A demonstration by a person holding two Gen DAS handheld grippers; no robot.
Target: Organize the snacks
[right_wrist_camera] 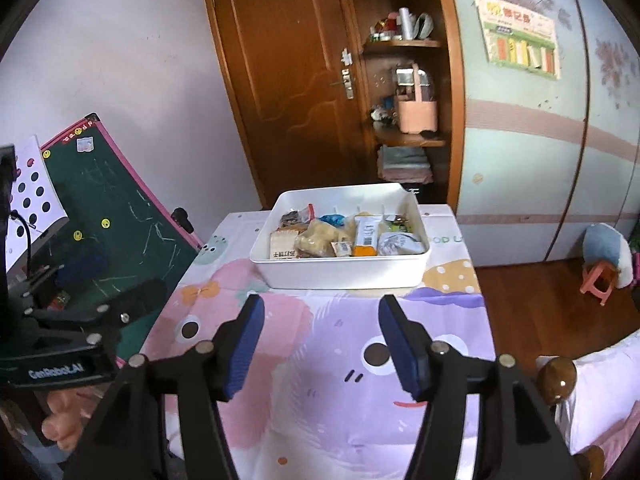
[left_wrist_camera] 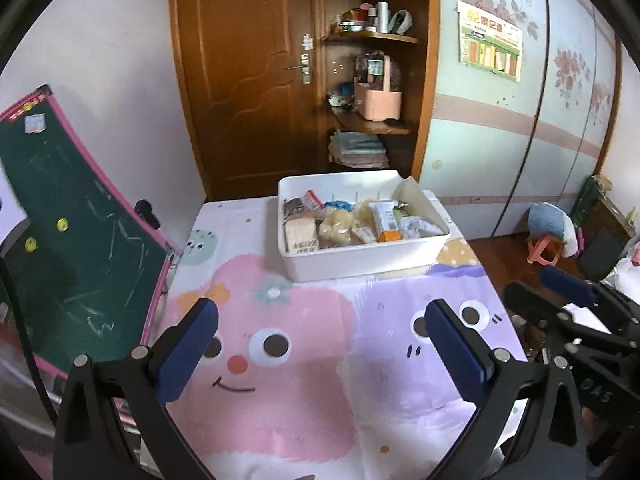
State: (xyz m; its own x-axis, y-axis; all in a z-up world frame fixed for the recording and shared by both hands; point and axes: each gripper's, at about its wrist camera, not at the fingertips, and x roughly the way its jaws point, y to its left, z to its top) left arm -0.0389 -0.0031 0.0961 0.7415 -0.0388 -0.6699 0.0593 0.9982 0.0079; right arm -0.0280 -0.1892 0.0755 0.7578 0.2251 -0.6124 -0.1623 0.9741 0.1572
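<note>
A white bin (left_wrist_camera: 360,258) (right_wrist_camera: 340,270) stands at the far end of the table and holds several wrapped snacks (left_wrist_camera: 340,228) (right_wrist_camera: 320,240), among them a white and orange tube (left_wrist_camera: 385,220) (right_wrist_camera: 366,236). My left gripper (left_wrist_camera: 320,344) is open and empty, held above the pink part of the cartoon tablecloth (left_wrist_camera: 304,400), well short of the bin. My right gripper (right_wrist_camera: 322,344) is open and empty above the purple part of the cloth (right_wrist_camera: 320,408), also short of the bin. The right gripper shows at the right edge of the left wrist view (left_wrist_camera: 560,300).
A green chalkboard with a pink frame (left_wrist_camera: 72,248) (right_wrist_camera: 116,216) leans by the table's left side. A wooden door (left_wrist_camera: 248,72) and open shelves (left_wrist_camera: 372,80) stand behind the table. A small pink stool (right_wrist_camera: 598,280) is on the floor at right.
</note>
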